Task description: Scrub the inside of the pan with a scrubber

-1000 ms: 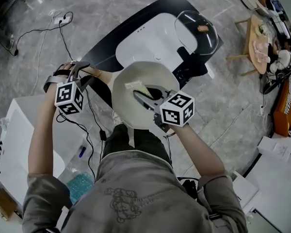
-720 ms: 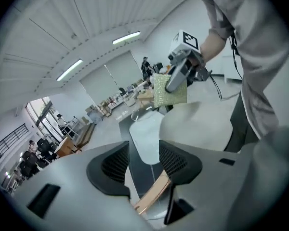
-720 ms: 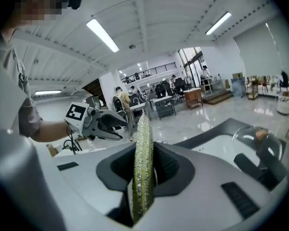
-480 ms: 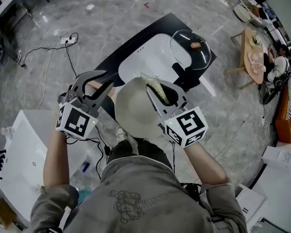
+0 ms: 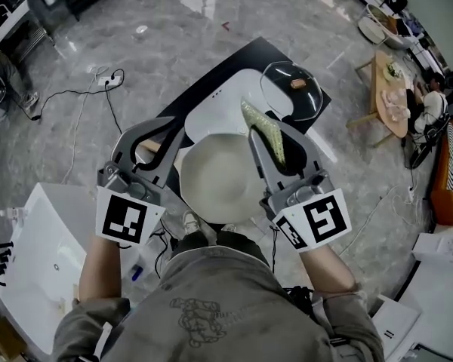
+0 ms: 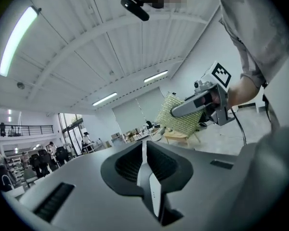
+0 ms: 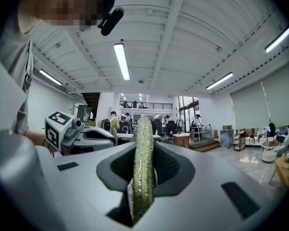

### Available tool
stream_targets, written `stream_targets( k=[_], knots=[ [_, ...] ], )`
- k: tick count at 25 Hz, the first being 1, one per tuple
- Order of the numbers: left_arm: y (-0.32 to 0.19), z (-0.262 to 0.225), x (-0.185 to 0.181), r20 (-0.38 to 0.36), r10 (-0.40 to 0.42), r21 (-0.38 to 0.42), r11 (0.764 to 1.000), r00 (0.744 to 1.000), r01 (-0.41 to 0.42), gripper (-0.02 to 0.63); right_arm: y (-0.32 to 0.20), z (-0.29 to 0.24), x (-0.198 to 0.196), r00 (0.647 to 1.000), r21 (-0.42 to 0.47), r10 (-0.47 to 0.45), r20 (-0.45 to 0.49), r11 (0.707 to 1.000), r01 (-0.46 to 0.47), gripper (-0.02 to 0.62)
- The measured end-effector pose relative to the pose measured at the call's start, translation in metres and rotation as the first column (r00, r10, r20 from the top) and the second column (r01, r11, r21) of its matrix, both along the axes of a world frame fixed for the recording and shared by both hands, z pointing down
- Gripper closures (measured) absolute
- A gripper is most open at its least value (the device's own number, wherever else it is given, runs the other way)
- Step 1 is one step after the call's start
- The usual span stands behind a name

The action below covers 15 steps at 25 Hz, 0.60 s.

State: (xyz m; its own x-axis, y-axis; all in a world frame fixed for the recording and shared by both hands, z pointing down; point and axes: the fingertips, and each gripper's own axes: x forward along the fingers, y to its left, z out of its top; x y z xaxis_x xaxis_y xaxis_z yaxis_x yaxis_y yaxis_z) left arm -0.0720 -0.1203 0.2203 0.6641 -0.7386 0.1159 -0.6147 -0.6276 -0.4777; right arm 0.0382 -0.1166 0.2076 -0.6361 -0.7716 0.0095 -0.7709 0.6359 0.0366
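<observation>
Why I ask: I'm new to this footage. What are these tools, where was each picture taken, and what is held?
No robot here: a person holds a hand tool with a two-fingered claw in each hand; the patterned cubes are part of the tools. The head view looks down from the person's head. The other two come from cameras riding on each tool, looking along its claw. The right claw is clamped on a yellow-green scrubber. The left claw has just been closing and is shut with nothing in it. Below, between them, is the pale round pan; beyond it a black worktop with a white basin and a glass lid.
</observation>
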Motion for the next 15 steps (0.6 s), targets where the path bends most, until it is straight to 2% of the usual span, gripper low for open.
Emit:
stream_targets(
  k=[7, 12, 15],
  knots=[
    [0.024, -0.034, 0.014, -0.094, 0.001, 0.065, 0.998, 0.996, 0.005, 0.577, 0.023, -0.055, 0.005, 1.0, 0.138, 0.022, 0.012, 0.99, -0.024, 0.514],
    [0.028, -0.04, 0.019, -0.204, -0.027, 0.029, 0.999, 0.979, 0.034, 0.578, 0.035, -0.07, 0.016, 0.998, 0.196, 0.053, 0.03, 0.979, -0.058, 0.514],
    [0.032, -0.039, 0.02, -0.213, -0.029, 0.03, 0.999, 0.977, 0.037, 0.578, 0.04, -0.069, 0.022, 0.997, 0.204, 0.064, 0.036, 0.977, -0.07, 0.514]
  ],
)
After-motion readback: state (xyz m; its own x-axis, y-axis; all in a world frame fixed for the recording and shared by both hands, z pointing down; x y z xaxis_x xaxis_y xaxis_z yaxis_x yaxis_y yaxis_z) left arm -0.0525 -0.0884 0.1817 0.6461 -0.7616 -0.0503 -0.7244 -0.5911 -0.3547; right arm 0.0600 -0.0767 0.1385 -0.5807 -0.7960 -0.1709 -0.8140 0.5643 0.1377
